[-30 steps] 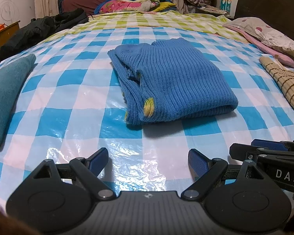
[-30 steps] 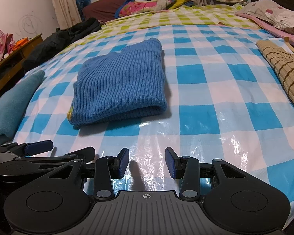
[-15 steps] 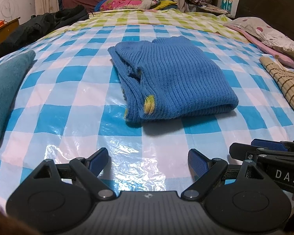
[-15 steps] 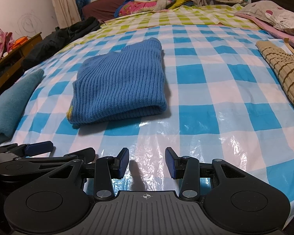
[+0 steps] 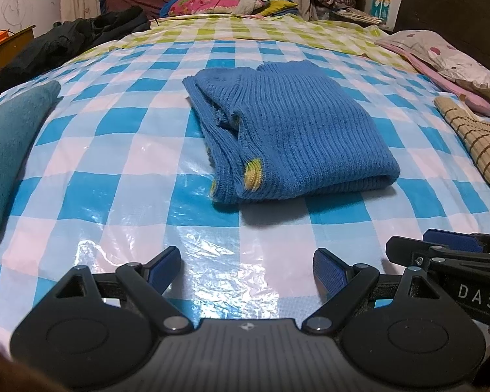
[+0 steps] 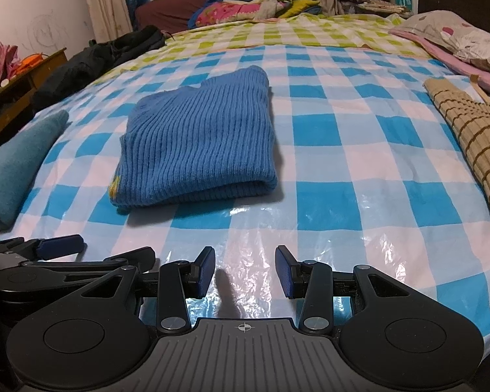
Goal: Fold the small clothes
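Blue ribbed knit, the sweater (image 5: 297,137), folded into a thick rectangle at centre frame on the checked plastic sheet (image 5: 140,150) covering the bed. Soft, light and floppy by the look; likely to sag and slide on that glossy sheet, so best taken by the rolled near edge or a corner, with several layers pinched together. Yellow trim peeking out at the lower left corner of the fold. Left tongs (image 5: 246,269) at the bottom of frame, spread wide and empty, well short of the sweater. Right tongs (image 6: 245,269) part open, likewise holding nothing, above bare sheet. Teal cloth (image 5: 6,150) at the left edge. Against the earlier frames, almost nothing changed: same fold, same spread on both tongs, only a slight shift in framing.
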Action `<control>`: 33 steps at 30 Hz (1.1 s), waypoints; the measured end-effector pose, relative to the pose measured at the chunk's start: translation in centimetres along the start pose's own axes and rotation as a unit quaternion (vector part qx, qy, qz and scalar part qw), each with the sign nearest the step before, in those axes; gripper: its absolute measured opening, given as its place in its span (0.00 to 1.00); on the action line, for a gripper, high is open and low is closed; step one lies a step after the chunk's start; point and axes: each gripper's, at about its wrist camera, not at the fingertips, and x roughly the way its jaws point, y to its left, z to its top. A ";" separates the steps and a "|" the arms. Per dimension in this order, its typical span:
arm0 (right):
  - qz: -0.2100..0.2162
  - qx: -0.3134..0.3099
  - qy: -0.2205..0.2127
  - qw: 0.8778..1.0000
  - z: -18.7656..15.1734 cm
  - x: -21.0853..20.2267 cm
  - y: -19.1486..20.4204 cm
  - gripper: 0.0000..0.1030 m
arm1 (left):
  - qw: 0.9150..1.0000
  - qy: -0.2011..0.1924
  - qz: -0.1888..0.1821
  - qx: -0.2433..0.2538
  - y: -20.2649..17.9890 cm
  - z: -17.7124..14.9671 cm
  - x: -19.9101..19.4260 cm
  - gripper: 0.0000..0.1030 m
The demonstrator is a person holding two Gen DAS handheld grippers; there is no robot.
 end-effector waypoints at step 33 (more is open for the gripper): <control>-0.033 -0.020 0.001 0.999 0.3 -0.3 1.1 0.39 | 1.000 -0.011 0.009 0.007 -0.3 -0.1 -0.4 0.90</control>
